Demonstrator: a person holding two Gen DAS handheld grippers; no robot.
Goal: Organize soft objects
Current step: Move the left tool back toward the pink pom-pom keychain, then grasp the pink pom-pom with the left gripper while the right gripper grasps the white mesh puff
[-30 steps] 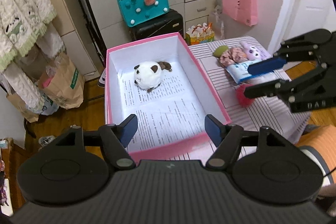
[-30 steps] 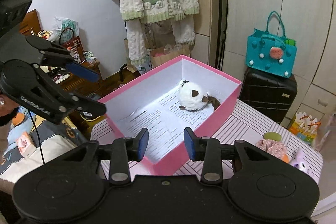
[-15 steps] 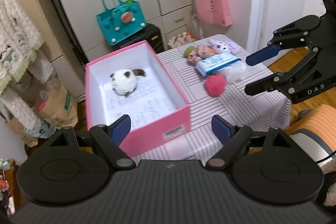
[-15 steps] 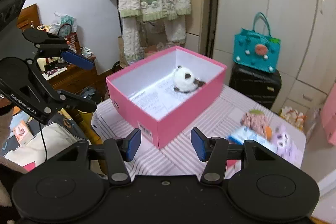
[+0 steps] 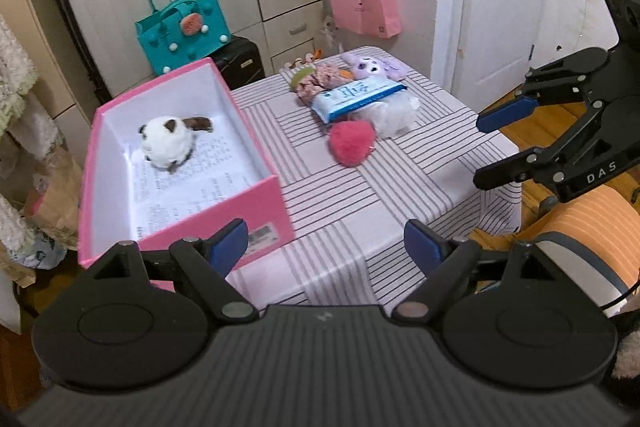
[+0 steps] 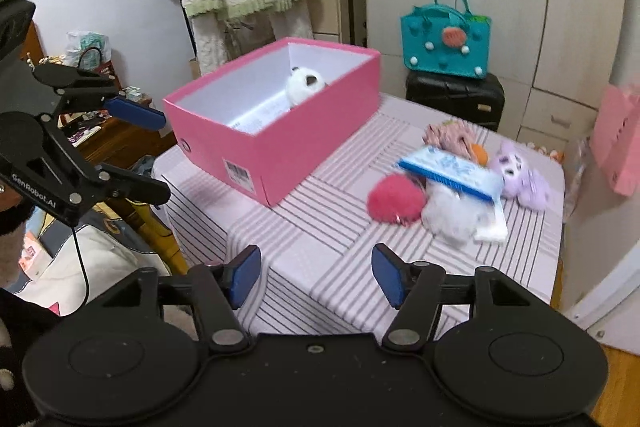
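The left claw, marked "GenRobot.AI", and the right claw, marked "DAS", both hang empty over the counter, jaws just widened and apart. A white plush lies inside the pink box at the counter's left edge; a pink pom-pom, blue-printed packet and purple plush cluster near the far edge.
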